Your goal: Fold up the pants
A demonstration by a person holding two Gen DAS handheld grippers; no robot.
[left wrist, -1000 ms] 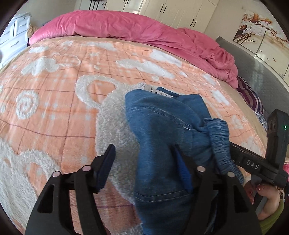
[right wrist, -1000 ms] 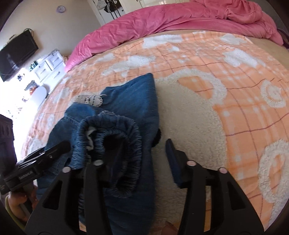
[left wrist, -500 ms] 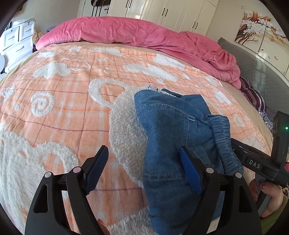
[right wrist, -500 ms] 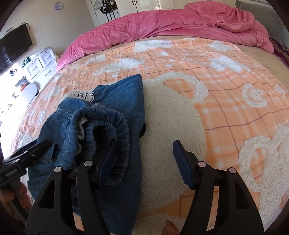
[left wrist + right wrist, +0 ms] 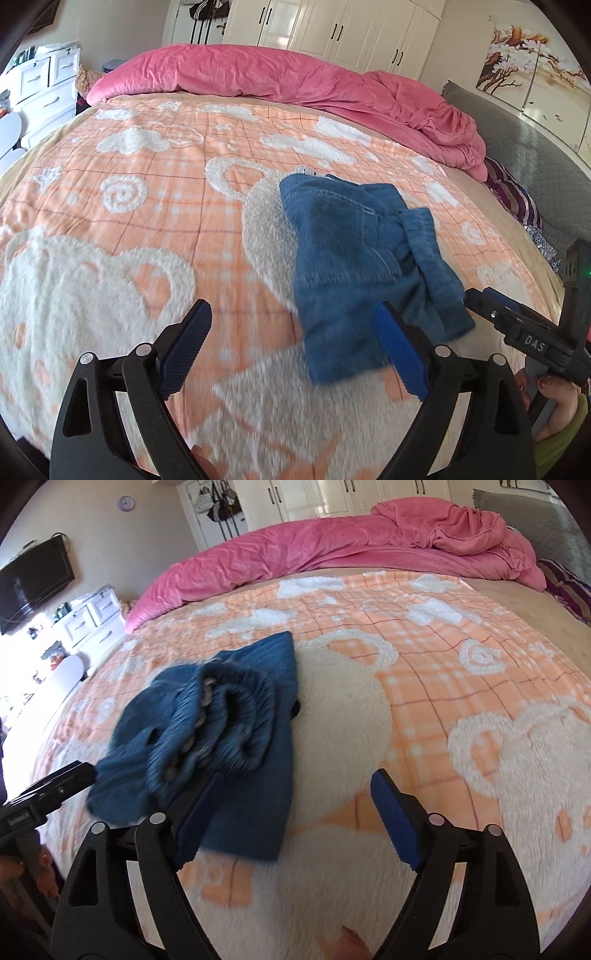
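The blue jeans (image 5: 354,254) lie on the bed, folded up into a small thick bundle. They rest on the orange blanket (image 5: 155,229), partly on top of a big fluffy white bear shape in its pattern. In the left wrist view the bundle sits a little toward 3 o'clock from the middle. Its top layer is a flat piece of denim with a stitched seam across it. At the 3 o'clock side the stretchy waistband (image 5: 424,236) is bunched up in soft wrinkles. A little bit of white lace (image 5: 306,170) peeks out at the 12 o'clock end.

In the right wrist view the jeans (image 5: 236,738) sit toward 9 o'clock. Here the gathered waistband (image 5: 236,705) curls open like a ring, and a pale lining shows inside it. A long flat part runs under it from 12 o'clock down to 6 o'clock.

The left gripper (image 5: 291,347) has its blue fingers (image 5: 186,345) wide apart and they are opening. Nothing is pinched between them; the right-side finger only stands in front of the bundle's near corner. The right gripper (image 5: 291,816) is opening too, with its fingers (image 5: 395,818) apart and not squeezing the cloth. Its left-side finger stands in front of the bundle's near edge.

A pink quilt (image 5: 295,85) is piled at 12 o'clock, at the far end of the bed.
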